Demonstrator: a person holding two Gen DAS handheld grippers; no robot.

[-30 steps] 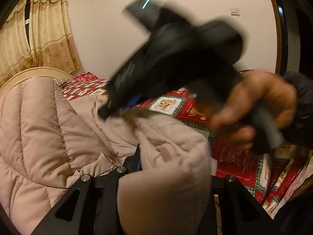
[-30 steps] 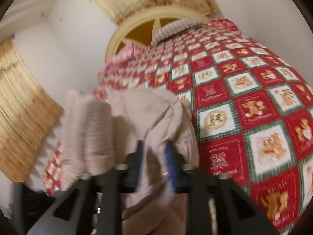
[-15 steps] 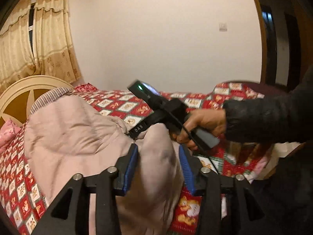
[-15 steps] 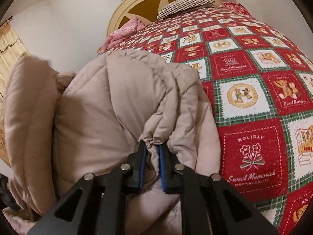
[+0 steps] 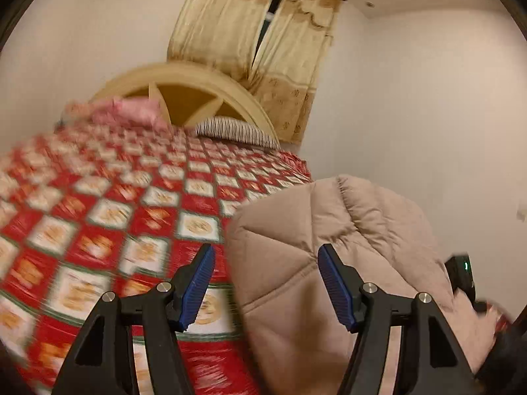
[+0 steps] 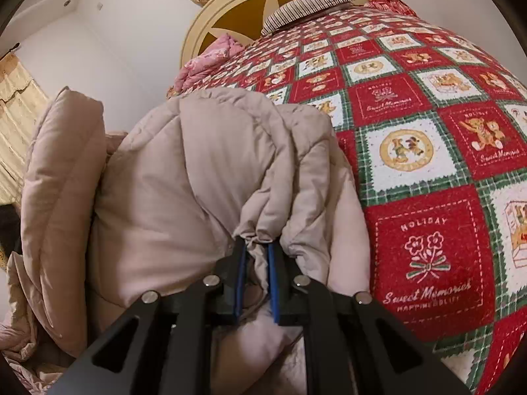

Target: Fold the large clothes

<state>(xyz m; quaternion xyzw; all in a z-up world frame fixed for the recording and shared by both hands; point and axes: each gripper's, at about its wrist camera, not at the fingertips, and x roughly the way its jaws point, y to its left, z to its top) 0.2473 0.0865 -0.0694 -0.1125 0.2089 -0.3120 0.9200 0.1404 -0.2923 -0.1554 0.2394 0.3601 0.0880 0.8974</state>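
In the left wrist view, the left gripper (image 5: 265, 283) has its jaws spread wide with nothing pinched between the blue pads (image 5: 197, 284). The puffy beige quilted down coat (image 5: 332, 263) bulges up between the jaws and past the right-hand one, reaching from ahead of that jaw's tip back under it; whether the fabric touches that pad cannot be told. Beyond and below the left-hand jaw lies the red-and-white checked bed cover with green plaid borders (image 5: 108, 217), blurred by motion. Far ahead of the jaws stands a cream arched wooden headboard (image 5: 184, 82), with a pink pillow (image 5: 131, 115) and a striped pillow (image 5: 235, 131) at its foot and tan patterned curtains (image 5: 260, 42) above. At the far right edge, beyond the coat, a dark device with a green light (image 5: 462, 273) shows. In the right wrist view, the right gripper (image 6: 256, 256) has its jaws drawn narrow and clamped on a gathered fold of the same coat (image 6: 184, 171), which piles up ahead of the jaws and spills to their left and beneath them. To the right of the jaws the checked cover (image 6: 428, 151) spreads over the bed, teddy-bear squares in sharp focus. The headboard (image 6: 237, 10), pink pillow (image 6: 210, 56) and striped pillow (image 6: 306, 6) sit far ahead.
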